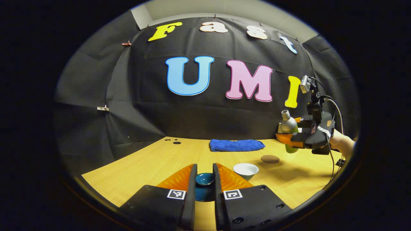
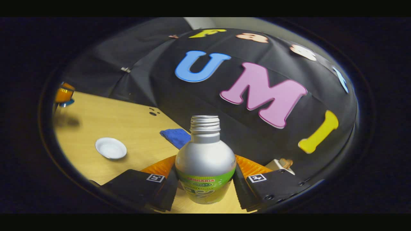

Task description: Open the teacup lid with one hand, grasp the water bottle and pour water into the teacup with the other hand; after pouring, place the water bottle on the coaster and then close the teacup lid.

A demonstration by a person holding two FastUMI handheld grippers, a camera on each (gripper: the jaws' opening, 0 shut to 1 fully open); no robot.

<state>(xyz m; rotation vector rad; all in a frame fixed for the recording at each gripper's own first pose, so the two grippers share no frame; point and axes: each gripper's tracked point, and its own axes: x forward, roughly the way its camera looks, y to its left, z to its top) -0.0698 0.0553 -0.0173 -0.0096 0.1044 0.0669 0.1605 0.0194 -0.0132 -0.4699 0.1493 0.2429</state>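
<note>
My left gripper (image 1: 204, 166) is shut on a dark teal teacup lid (image 1: 205, 179), held above the table; it also shows far left as the left gripper (image 2: 64, 93). The white teacup (image 1: 246, 170) (image 2: 110, 148) stands uncovered on the wooden table (image 1: 144, 166), just right of the lid. My right gripper (image 2: 205, 168) is shut on a silver water bottle (image 2: 205, 150) with a green label and an uncapped threaded neck. In the left gripper view that right gripper (image 1: 289, 138), held by a hand, carries the bottle (image 1: 288, 124) in the air at the right, above the round brown coaster (image 1: 270, 158).
A folded blue towel (image 1: 237, 145) (image 2: 176, 136) lies at the back of the table by the black cloth wall. Small dark holes (image 1: 176, 141) mark the tabletop at the back left. A cable (image 1: 334, 160) hangs from the right gripper.
</note>
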